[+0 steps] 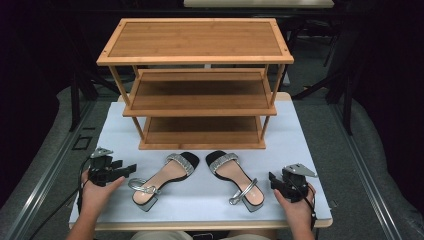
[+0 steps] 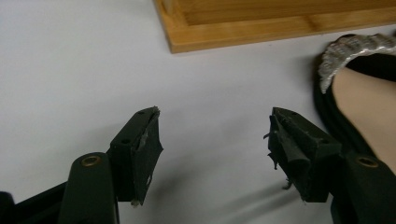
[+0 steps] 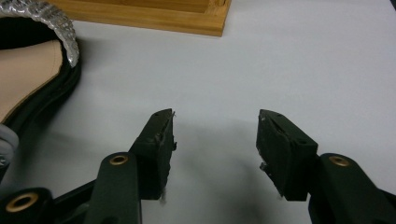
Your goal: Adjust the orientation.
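Bamboo rack (image 1: 195, 80) at upper centre holds nothing on its 3 shelves — nothing looks started. 2 sandals (image 1: 165, 179) (image 1: 235, 179) are seen at lower centre, ungripped. Left gripper (image 1: 131, 170) and right gripper (image 1: 272, 180) are held apart, empty.

We see a pair of heeled sandals lying flat on the white table (image 1: 210, 200), toes toward the three-tier bamboo rack (image 1: 197, 82). The left sandal (image 1: 162, 179) and right sandal (image 1: 235, 179) each show a silver toe band, tan insole, black sole, silver ankle strap, heels splayed outward.
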Demonstrator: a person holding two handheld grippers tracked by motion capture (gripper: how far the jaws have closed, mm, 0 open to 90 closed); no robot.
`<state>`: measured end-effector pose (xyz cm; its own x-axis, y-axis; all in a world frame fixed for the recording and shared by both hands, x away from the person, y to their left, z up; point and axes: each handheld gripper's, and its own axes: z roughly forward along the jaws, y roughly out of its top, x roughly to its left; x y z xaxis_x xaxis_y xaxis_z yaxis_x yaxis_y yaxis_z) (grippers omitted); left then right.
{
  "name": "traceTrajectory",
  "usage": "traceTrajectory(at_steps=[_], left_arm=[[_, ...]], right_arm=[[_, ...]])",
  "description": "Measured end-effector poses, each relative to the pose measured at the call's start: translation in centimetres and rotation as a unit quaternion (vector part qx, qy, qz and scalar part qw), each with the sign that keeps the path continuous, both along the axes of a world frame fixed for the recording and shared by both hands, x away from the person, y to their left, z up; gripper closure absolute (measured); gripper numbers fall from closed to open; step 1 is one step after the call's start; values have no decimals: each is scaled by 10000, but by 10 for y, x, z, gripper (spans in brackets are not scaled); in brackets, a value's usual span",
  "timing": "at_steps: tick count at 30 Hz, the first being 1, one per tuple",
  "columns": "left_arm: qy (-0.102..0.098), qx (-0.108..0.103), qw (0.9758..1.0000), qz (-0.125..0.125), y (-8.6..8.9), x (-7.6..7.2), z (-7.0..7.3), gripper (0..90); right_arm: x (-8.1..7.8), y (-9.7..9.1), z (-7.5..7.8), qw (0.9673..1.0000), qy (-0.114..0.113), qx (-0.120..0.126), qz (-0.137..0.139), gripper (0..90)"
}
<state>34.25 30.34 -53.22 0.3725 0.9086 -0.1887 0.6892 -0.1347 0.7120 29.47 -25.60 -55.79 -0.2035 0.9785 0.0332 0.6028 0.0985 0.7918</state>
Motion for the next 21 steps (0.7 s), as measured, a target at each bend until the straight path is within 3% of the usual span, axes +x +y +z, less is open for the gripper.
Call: traceTrajectory(at_steps=[4,7,12,14,16,17,18,19,21], left_arm=[[66,1,10000,-74,-4,-6,3,332],[134,138,9996,-201,-6,-11,7,324],[208,370,9984,-386,-13,-21,19,307],[290,336,9976,-526,-16,-23,26,268],[379,466,9957,-710,-19,-24,36,266],[379,466,9957,-710,-19,-24,36,265],[399,662,9935,-833,-23,-24,47,265],[420,710,9924,-917,-24,-22,54,265],[561,667,9912,-996,-26,-19,65,267]], right_arm=[[2,-2,-2,10000,29,24,44,446],[2,-4,0,10000,19,80,-11,440],[-4,-4,5,9996,-144,232,13,431],[-6,-3,6,9995,-158,252,-40,426],[-6,-3,4,9991,-258,320,-72,424],[-7,-4,5,9995,-136,288,-55,421],[-7,-4,4,9994,-146,300,-53,420],[-6,-4,4,9993,-168,316,-63,421],[-6,-6,3,9993,-150,325,-93,421]])
